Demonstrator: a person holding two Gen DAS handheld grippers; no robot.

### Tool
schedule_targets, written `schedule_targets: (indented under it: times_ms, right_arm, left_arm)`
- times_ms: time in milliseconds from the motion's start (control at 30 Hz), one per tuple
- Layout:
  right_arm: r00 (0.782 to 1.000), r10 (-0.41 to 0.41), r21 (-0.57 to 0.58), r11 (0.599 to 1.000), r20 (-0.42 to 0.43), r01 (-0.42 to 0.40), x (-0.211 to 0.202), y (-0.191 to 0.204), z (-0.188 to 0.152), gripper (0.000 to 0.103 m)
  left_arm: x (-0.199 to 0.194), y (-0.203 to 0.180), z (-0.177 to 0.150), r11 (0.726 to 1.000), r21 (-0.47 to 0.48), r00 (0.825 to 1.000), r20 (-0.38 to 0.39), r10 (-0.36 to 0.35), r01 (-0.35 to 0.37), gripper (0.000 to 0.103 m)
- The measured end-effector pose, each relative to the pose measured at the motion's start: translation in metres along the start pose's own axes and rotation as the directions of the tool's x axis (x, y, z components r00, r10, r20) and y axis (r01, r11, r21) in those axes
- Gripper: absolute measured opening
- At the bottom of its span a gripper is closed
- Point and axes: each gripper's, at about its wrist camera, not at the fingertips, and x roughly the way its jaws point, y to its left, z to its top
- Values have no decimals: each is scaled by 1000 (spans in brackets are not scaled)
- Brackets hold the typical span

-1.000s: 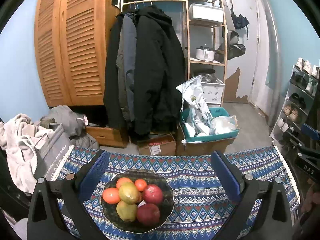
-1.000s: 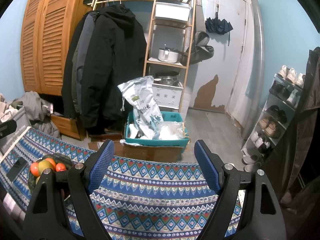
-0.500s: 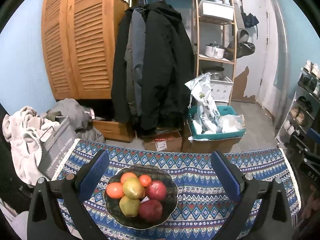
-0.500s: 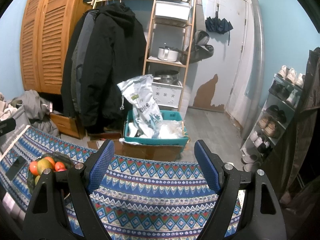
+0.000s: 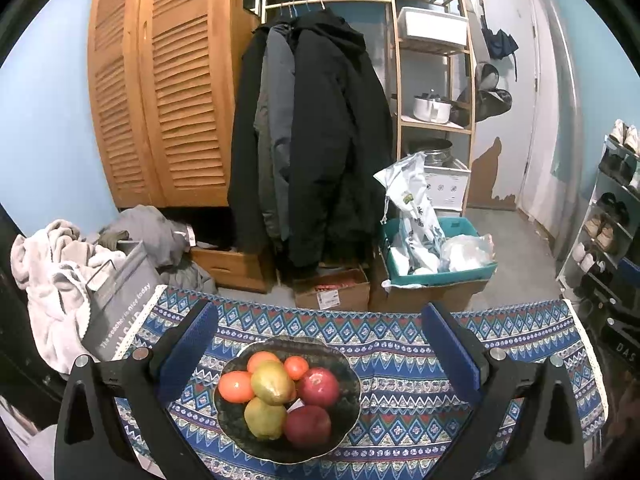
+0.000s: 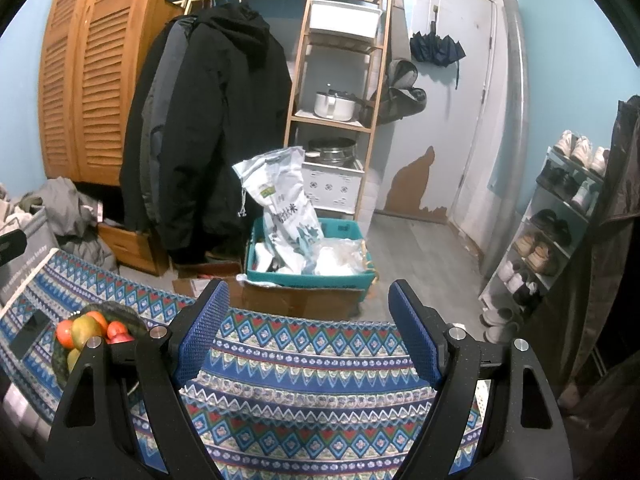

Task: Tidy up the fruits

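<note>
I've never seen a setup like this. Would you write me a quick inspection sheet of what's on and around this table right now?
Surface: patterned blue tablecloth covers the table.
Job's things: dark bowl holding orange, yellow-green and red fruits, piled together.
Clutter: dark flat phone-like object lying left of the bowl.
Claws: left claw open above the bowl, empty; right claw open over bare cloth, empty.
Cables: nothing seen.
Surroundings: hanging coats, louvered wooden doors, teal bin, shoe rack.

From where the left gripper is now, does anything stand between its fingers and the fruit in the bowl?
Nothing visible does. The left gripper is open, and the bowl of fruit lies between and below its fingers with only patterned cloth around.
</note>
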Motion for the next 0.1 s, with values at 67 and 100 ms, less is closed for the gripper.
schedule_targets:
  times_ms: [67,100]
  right_arm:
    - [1000,-1,0,1000,0,1,0,0,0,81]
    - [1000,1,0,1000,-2,-1,0,0,0,81]
  left_arm:
    - [0,0,0,1000,-1,1000,-2,-2,2,102]
    - [0,0,0,1000,1,1000,-4,-7,7,102]
